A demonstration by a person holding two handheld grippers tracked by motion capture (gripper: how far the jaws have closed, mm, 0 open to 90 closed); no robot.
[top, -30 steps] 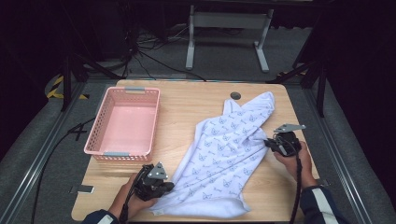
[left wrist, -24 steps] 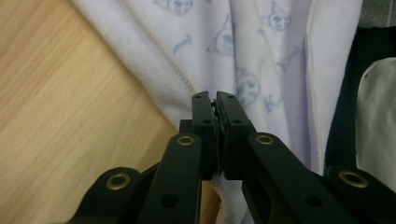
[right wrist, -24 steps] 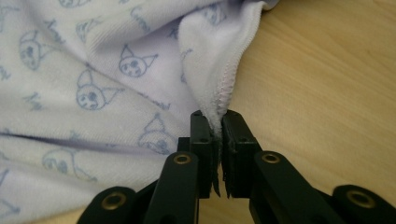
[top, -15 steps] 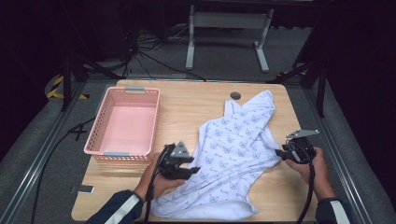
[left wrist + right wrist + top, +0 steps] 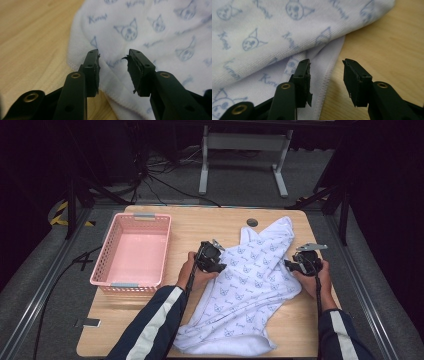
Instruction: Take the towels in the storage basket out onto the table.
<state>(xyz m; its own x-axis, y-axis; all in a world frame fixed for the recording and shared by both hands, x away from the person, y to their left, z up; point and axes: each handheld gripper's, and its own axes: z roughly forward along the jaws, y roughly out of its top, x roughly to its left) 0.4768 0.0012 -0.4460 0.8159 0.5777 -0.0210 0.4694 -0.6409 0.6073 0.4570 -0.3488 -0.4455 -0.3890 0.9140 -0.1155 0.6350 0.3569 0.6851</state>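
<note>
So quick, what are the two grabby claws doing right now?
Left gripper: open, jaws just closing a little, the white printed cloth between them but not pinched.
Right gripper: open at the cloth's hem, holding nothing.

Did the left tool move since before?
Yes. The left tool went from the table's near edge up onto the cloth, level with the pink basket.
</note>
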